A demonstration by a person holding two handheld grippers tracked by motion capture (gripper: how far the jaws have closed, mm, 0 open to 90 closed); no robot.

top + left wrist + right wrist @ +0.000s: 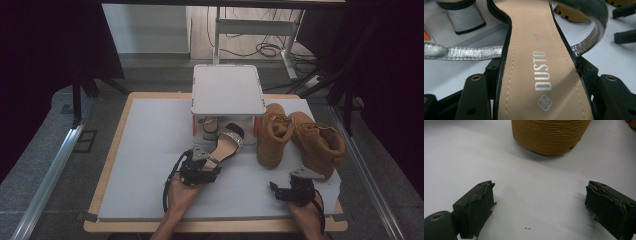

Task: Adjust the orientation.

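Here the left gripper (206, 161) is clamped on a sandal (226, 145), its two black jaws pressing the sole from either side. In the left gripper view the tan insole (541, 62) runs up between the jaws, with printed lettering on it, and the black edge of the sole meets the pads on both sides. A silver strap (464, 53) crosses behind the sole on the left and another loops round at the upper right. In the high view the sandal points away from the hand toward a small white shelf stand (228, 90) at the far side of the white mat (145, 165), its front end near the stand's lower opening. A second sandal (210, 129) stands inside that lower level, under the top board; its silver block heel (465, 18) shows in the left gripper view. The top board of the stand is bare.

The right gripper (286, 190) rests low over the mat near its front right part, jaws wide apart with bare mat between them. Just beyond it sit two tan boots (300, 137), side by side to the right of the stand; the ribbed sole edge of one boot (549, 135) lies ahead of the open jaws, apart from them.
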